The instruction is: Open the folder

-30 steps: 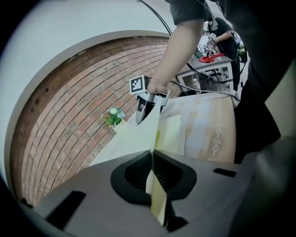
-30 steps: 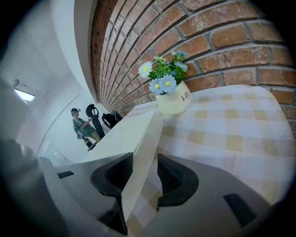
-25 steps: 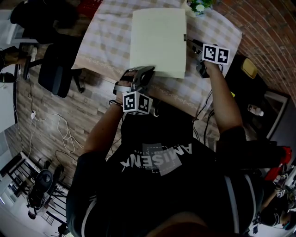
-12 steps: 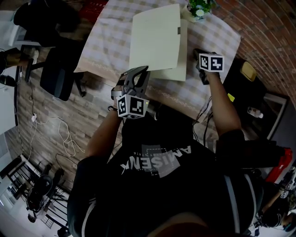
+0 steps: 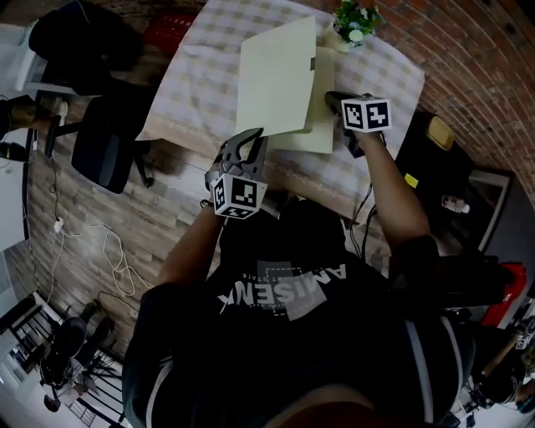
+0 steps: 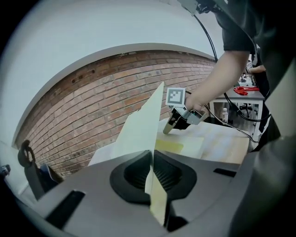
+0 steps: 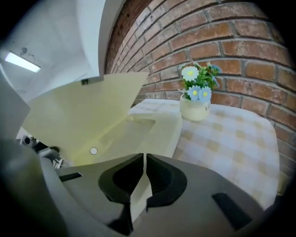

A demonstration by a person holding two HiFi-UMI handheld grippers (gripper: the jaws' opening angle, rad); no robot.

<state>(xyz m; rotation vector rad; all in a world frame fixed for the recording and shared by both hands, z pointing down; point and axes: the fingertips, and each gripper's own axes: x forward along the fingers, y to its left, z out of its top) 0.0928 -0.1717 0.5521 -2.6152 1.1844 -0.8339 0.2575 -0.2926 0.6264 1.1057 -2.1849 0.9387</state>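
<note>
A pale yellow folder lies on the checked tablecloth (image 5: 196,79). Its front cover (image 5: 276,79) stands tilted up, hinged along the left side. My left gripper (image 5: 255,134) is shut on the cover's near corner, and in the left gripper view the cover (image 6: 138,129) runs up from between the jaws of that gripper (image 6: 151,155). My right gripper (image 5: 328,98) sits at the right edge of the back sheet (image 5: 322,134). In the right gripper view its jaws (image 7: 144,157) are shut with the back sheet's pale edge (image 7: 138,194) between them; a small stud (image 7: 93,151) shows inside the folder.
A white pot of flowers (image 5: 355,21) stands on the table's far right corner, close behind the folder, and also shows in the right gripper view (image 7: 196,99). A black office chair (image 5: 104,138) stands left of the table. Brick wall rises behind and to the right.
The left gripper has lifted the front cover, which now tilts up off the back sheet. The right gripper has moved in leftward onto the folder's right edge.
</note>
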